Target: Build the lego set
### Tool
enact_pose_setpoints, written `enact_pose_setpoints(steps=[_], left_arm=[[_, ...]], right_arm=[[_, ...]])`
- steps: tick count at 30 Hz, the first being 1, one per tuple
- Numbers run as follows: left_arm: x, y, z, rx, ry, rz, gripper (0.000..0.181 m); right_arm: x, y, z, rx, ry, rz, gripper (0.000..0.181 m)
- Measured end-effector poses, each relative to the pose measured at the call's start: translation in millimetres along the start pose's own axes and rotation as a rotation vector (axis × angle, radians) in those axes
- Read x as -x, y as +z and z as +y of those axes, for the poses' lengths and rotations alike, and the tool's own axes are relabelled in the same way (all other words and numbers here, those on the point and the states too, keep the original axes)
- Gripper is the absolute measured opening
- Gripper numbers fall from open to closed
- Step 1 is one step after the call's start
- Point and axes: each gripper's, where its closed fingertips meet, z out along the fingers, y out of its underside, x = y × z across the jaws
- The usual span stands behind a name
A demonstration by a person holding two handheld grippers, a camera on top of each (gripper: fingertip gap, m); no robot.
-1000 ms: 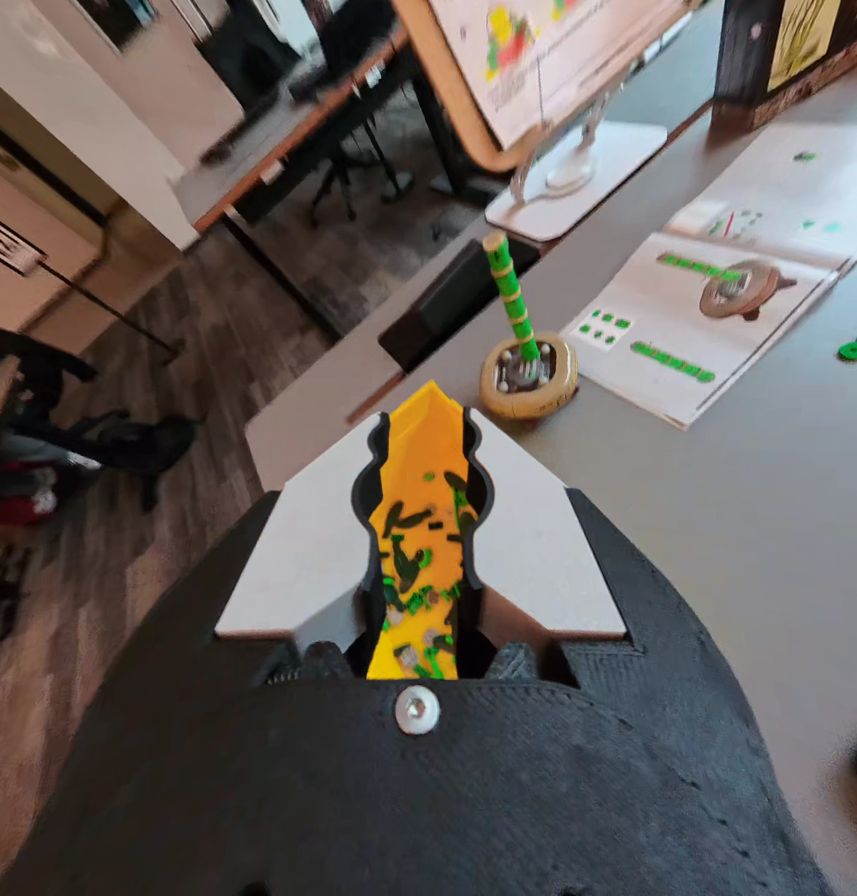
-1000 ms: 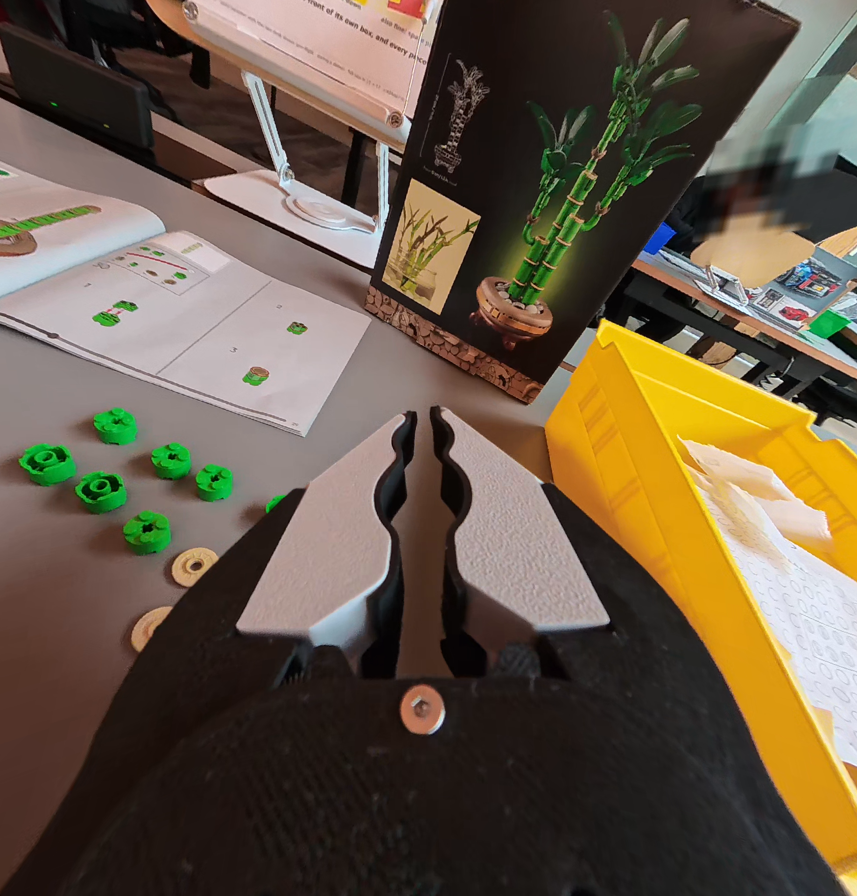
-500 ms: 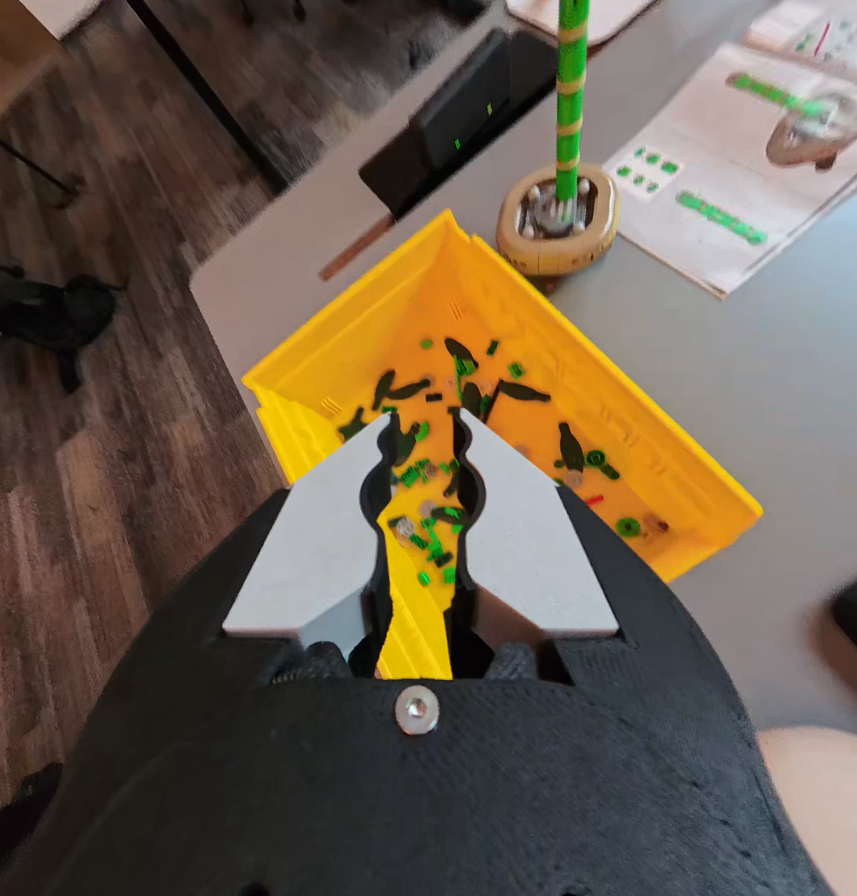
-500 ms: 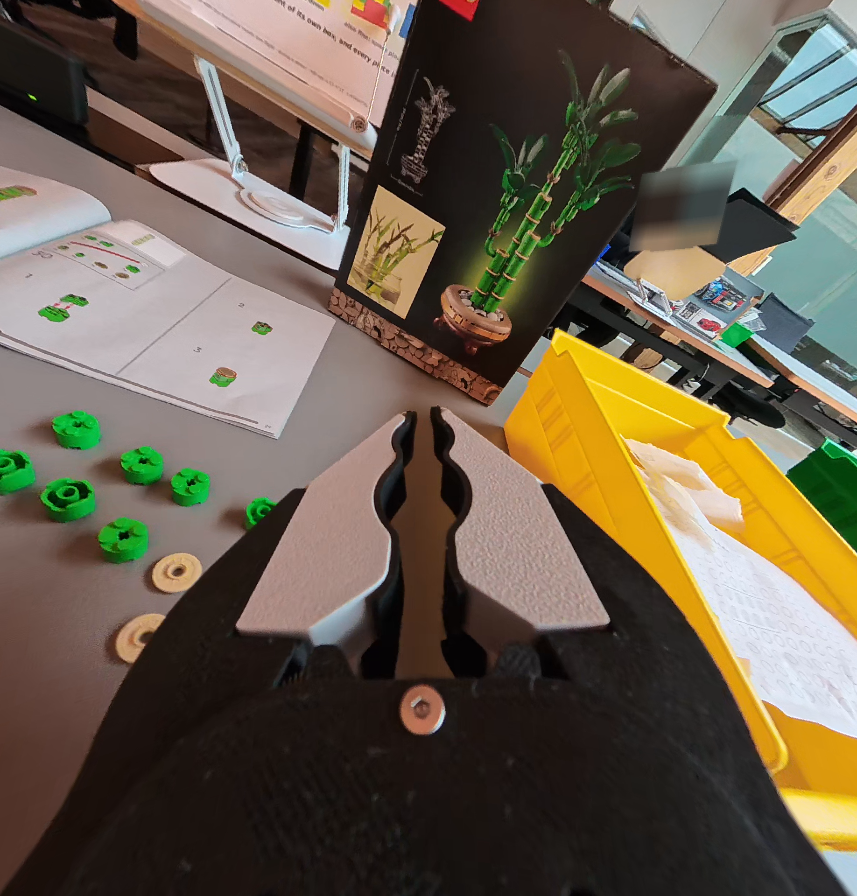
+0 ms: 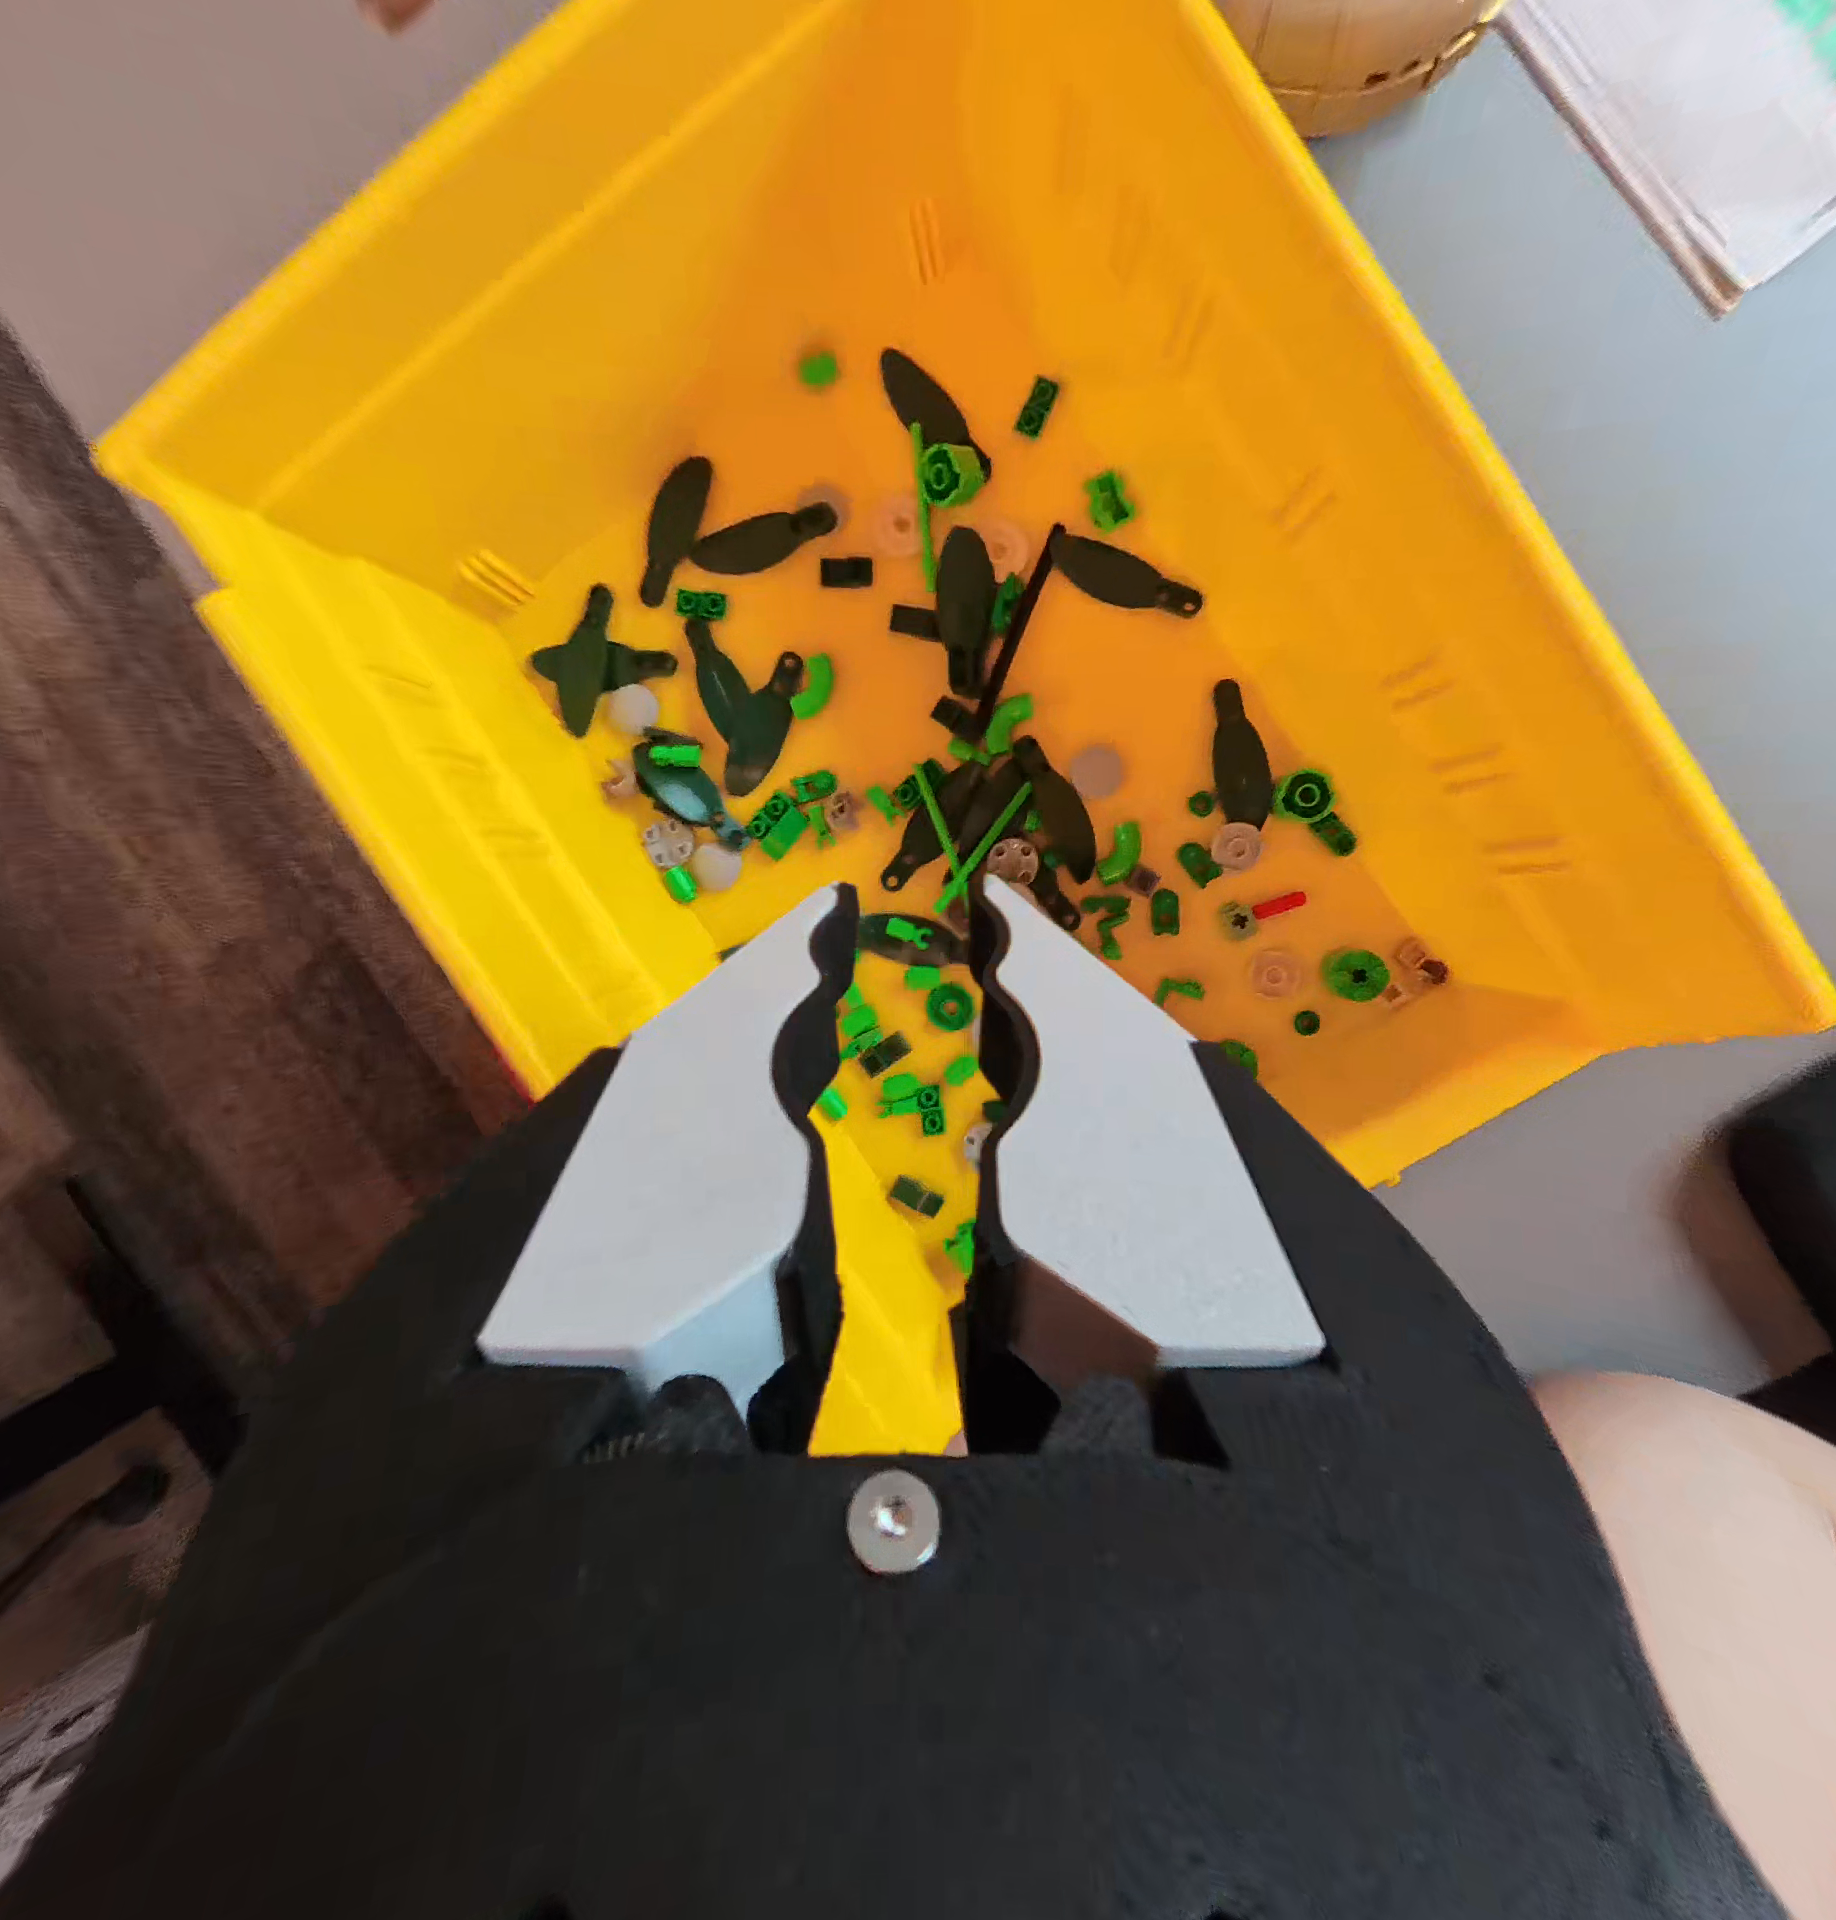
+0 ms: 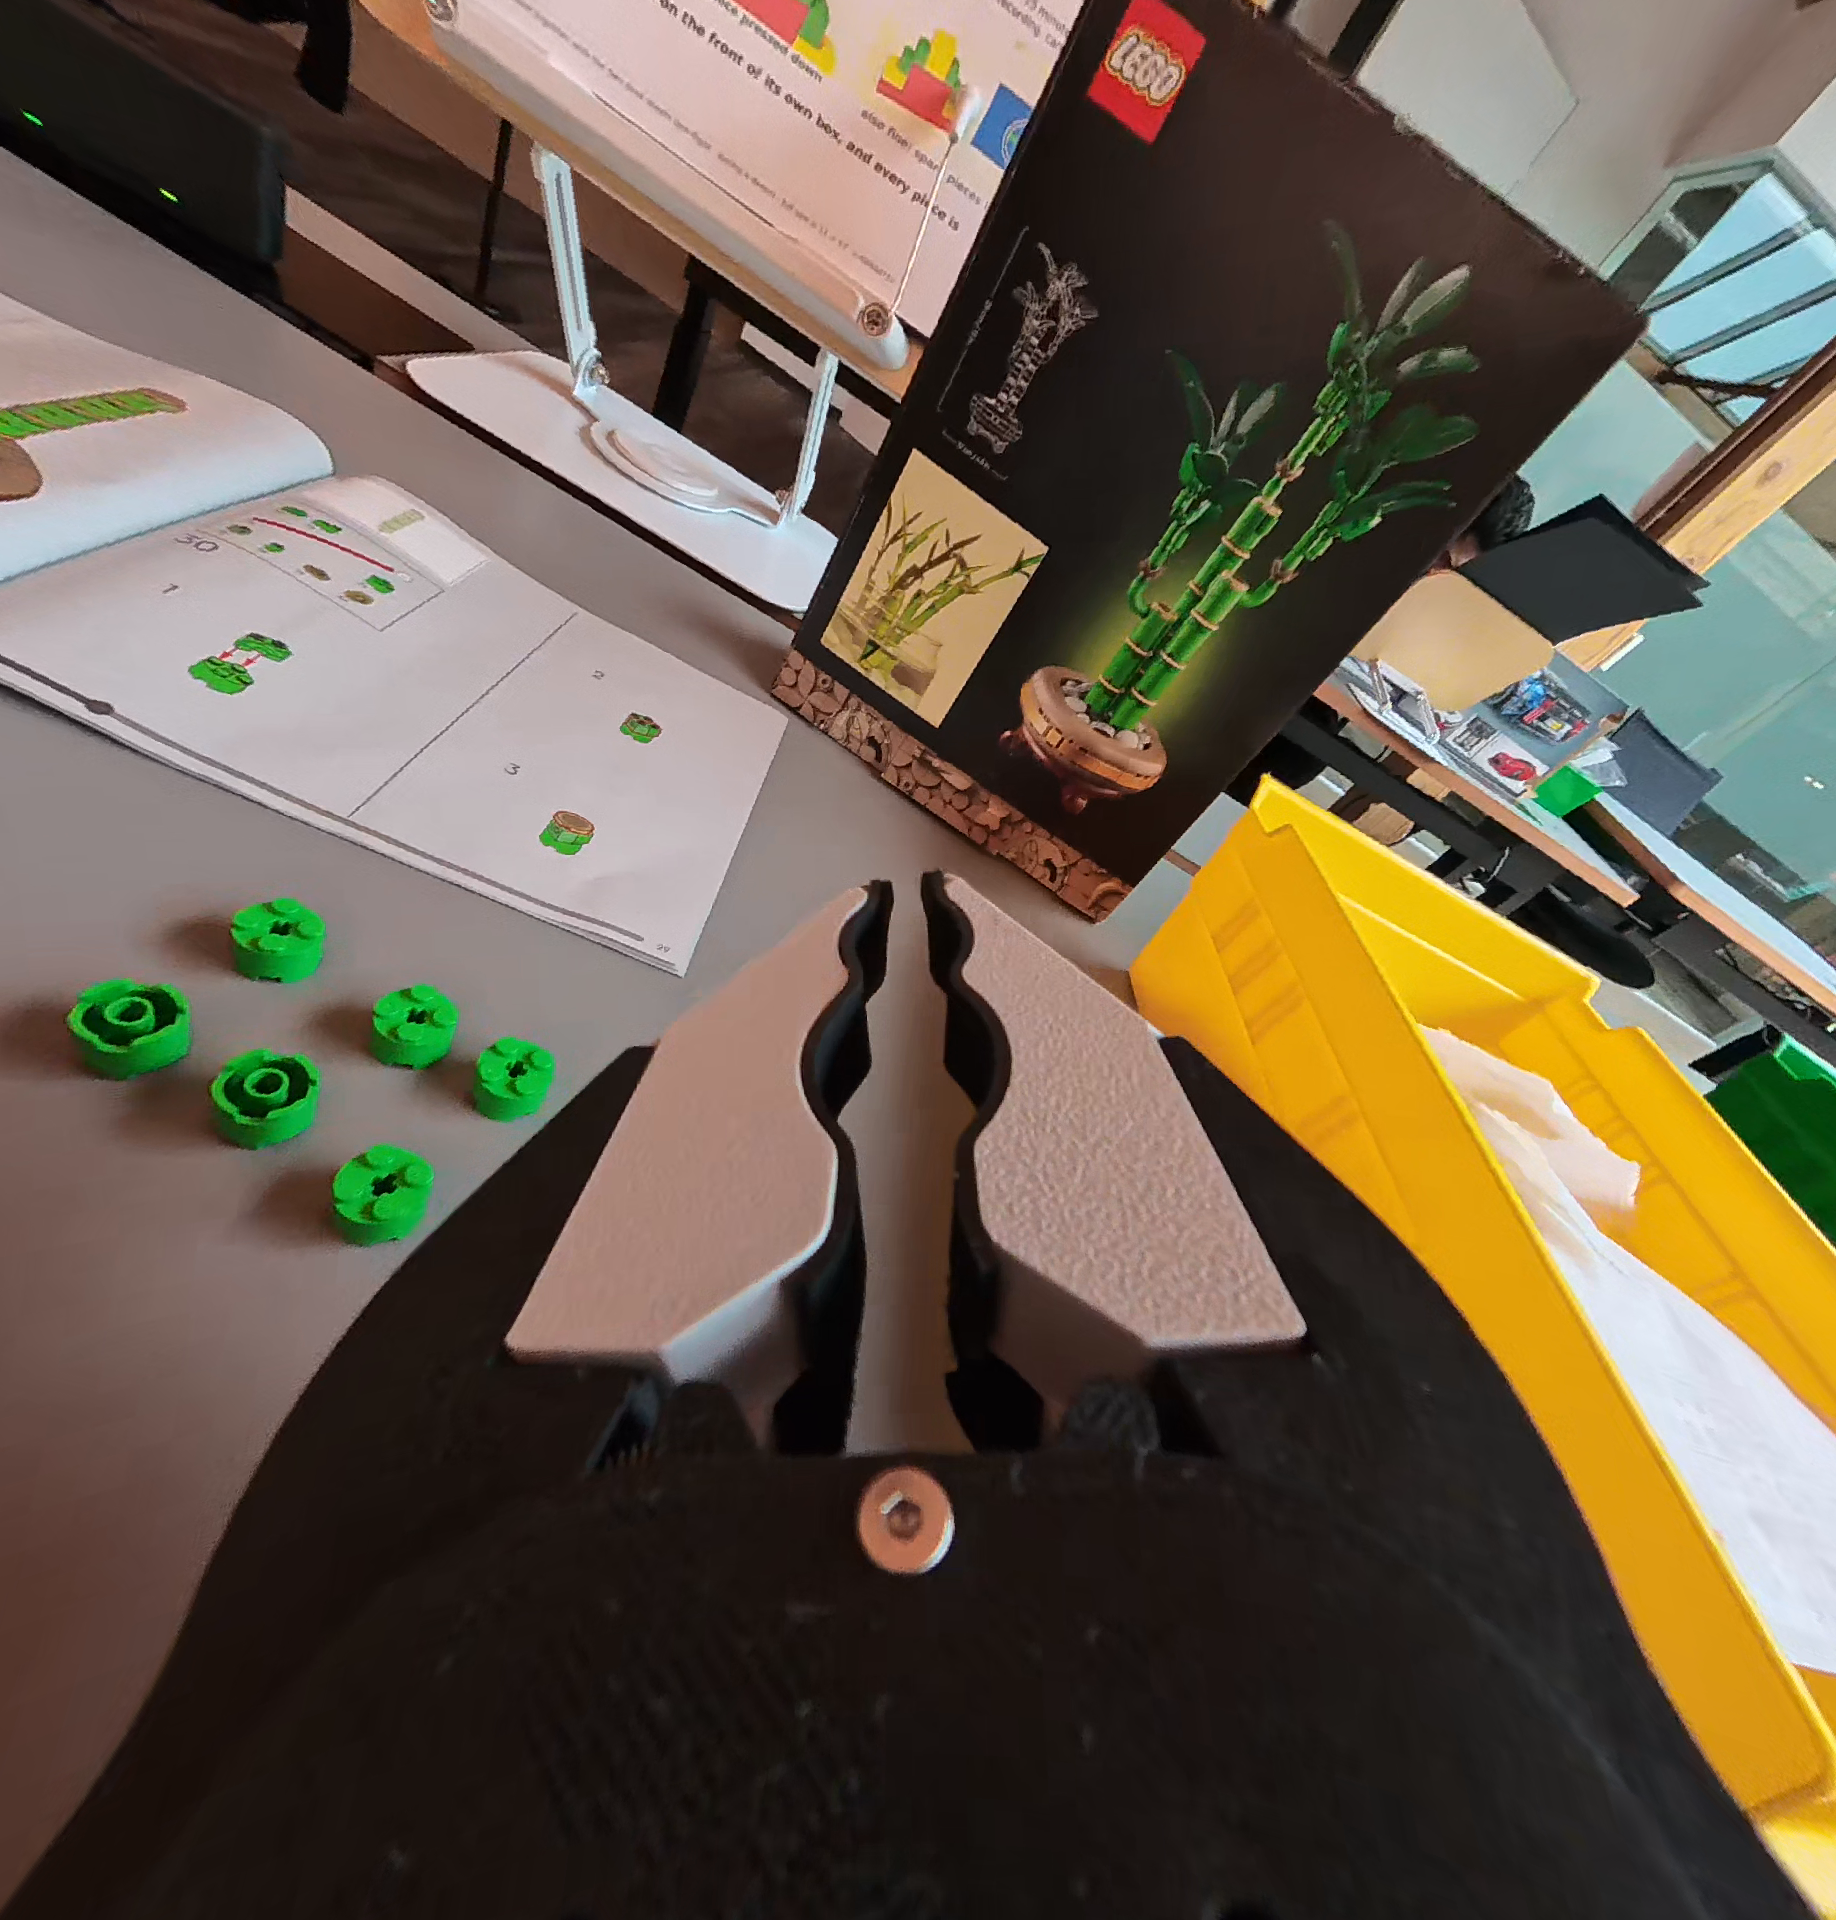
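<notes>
Lego pieces (image 5: 955, 769) lie scattered in the yellow bin (image 5: 498, 312) below our empty, slightly parted left gripper (image 5: 912, 902); we isolate one piece, descend vertically, and avoid the tangled leaves (image 5: 1007, 800) while the right gripper (image 6: 901, 883) idles nearly closed, empty.

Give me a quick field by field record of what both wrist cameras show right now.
left gripper: slightly open, empty, above the parts bin
parts bin: yellow, holding loose green, dark and tan pieces
right gripper: nearly closed, empty, above the table
green round bricks: six, loose on the table, left of the right gripper
instruction booklet: open, flat behind the bricks
set box: upright
second yellow bin: holds white bags
</notes>
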Motion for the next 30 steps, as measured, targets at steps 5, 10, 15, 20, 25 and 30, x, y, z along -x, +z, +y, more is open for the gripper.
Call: enact_pose_setpoints(steps=[5, 10, 15, 20, 25, 30], left_arm=[[-5, 26, -9, 0.045, 0.02, 0.092, 0.022], [-10, 44, -3, 0.119, 0.036, 0.142, 0.02], [-7, 51, 16, 0.222, -0.028, 0.153, 0.021], [9, 51, 24, 0.243, -0.103, 0.096, 0.022], [12, 54, 31, 0.274, -0.166, 0.111, 0.023], [6, 58, 41, 0.338, -0.194, 0.145, 0.023]], right_arm=[[-8, 2, 10, 0.034, 0.035, 0.019, 0.006], [-12, 2, 11, 0.033, 0.045, 0.034, 0.006], [-14, 0, 9, 0.02, 0.049, 0.038, 0.007], [-18, -2, 6, 0.001, 0.06, 0.046, 0.007], [-22, -4, 5, -0.012, 0.075, 0.052, 0.007], [-22, -3, 6, -0.012, 0.079, 0.048, 0.007]])
